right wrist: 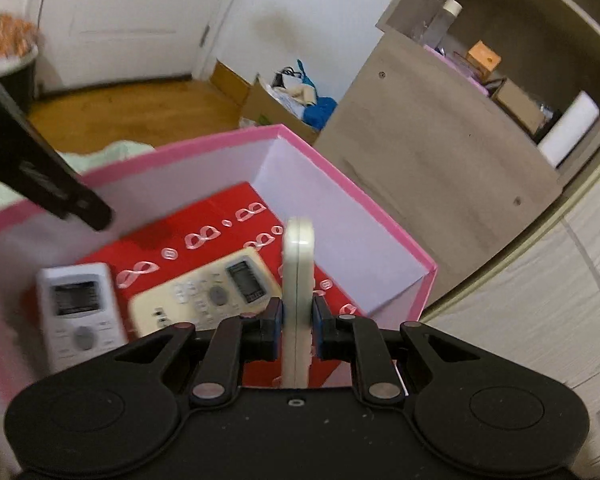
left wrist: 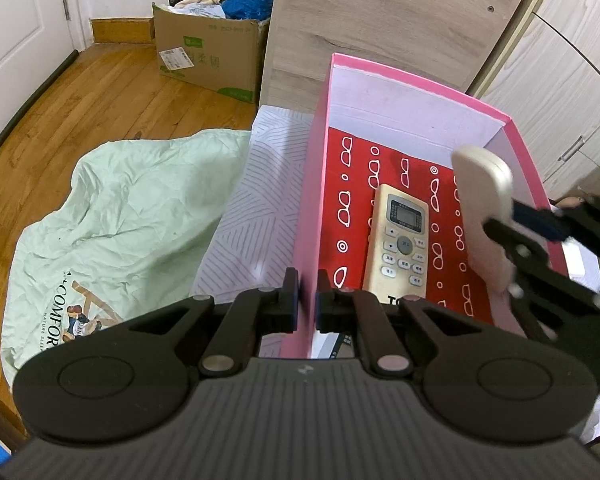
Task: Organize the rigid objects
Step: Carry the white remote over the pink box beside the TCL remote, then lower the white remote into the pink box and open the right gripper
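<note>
pink box (left wrist: 312, 184): matt card | remote (left wrist: 400, 240): smooth plastic | floor (left wrist: 112, 92): glossy wood

Black hand-held gripper (left wrist: 307, 300) with blue pads, silver rivets.

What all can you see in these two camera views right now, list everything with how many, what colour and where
Storage box: 1, pink with red patterned floor, centre.
Remotes: 3; cream one and white one lying in the box, cream one held edge-up above it.
Blanket: 1, pale green, left of box.
Cardboard box: 1, brown, full, on the wooden floor.
Cabinet: 1, grey wood, behind box.
Bin: 1, dark, by door.
Left gripper: black, clamped on box wall.
Right gripper: black, gripping third remote.
</note>
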### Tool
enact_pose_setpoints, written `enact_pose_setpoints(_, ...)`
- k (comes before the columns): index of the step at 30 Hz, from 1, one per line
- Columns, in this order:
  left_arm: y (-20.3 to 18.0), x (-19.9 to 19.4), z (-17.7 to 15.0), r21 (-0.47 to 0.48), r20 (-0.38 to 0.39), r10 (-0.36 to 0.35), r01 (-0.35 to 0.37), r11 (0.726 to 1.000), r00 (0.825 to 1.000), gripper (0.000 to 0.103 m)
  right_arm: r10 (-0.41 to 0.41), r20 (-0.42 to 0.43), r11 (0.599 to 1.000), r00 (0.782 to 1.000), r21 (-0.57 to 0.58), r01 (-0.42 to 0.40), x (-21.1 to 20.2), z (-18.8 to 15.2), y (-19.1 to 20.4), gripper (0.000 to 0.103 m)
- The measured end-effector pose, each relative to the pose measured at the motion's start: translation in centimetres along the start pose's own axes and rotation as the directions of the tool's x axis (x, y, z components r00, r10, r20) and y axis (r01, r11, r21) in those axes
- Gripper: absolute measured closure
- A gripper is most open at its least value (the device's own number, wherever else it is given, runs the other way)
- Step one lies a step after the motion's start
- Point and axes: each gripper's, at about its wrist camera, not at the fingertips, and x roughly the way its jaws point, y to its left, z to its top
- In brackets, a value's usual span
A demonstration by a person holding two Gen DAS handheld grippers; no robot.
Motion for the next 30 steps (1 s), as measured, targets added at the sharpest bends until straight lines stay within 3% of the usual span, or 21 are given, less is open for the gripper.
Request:
enact_pose_setpoints(2,0.0,0.0,0.0,-0.003,-0.002,-0.002,0.002,1.000,1.000,0.096,0.009,-0.016,1.000,1.000,-0.009,-0.009,0.8,0.6,0.1,0.086)
enact_pose_setpoints(5,0.1,0.1,0.2,-0.008,-0.004,-0.004,0.004,1.000,1.000,0.096,-0.065,-0.021,0.995,0.998,-0.073,0.063,2.2,1.7,1.0,0.086)
enact_pose_setpoints(9,0.0,0.2,0.3,-0.009,-0.004,0.002,-0.002,1.000,1.000,0.096,-0.098,-0.022,0.989,0.995,-0.113,0.095,3.7,2.7,1.0,0.086)
enact_pose_setpoints(12,0.0,0.2,0.2,-0.011,-0.004,-0.001,0.001,1.000,1.000,0.096,-0.073,-0.043,0.986,0.996,-0.152,0.065,5.0,2.9,0.9,0.085)
enact_pose_setpoints(18,0.4,0.1,0.1,-0.003,-0.010,-0.020,0.020,1.000,1.000,0.096,0.154,-0.089,0.988,0.984,0.041,-0.151,4.8,3.0,-0.9,0.074)
enact_pose_setpoints(23,0.2,0.1,0.1,0.005,-0.011,-0.022,0.022,1.000,1.000,0.095,0.306,-0.051,0.907,0.951,0.318,-0.275,3.6,2.4,-5.2,0.071)
enact_pose_setpoints(25,0.4,0.0,0.0,0.000,-0.013,-0.028,0.028,1.000,1.000,0.095,0.346,-0.041,0.889,0.937,0.335,-0.313,3.2,1.9,-6.0,0.076)
enact_pose_setpoints(26,0.4,0.0,0.1,-0.001,-0.014,-0.031,0.031,1.000,0.999,0.095,0.360,-0.043,0.888,0.932,0.323,-0.328,3.1,1.7,-6.0,0.084)
enact_pose_setpoints(30,0.5,0.0,0.1,-0.002,-0.015,-0.032,0.032,0.999,0.999,0.095,0.385,-0.143,0.895,0.912,0.298,-0.331,4.5,1.1,-5.3,0.094)
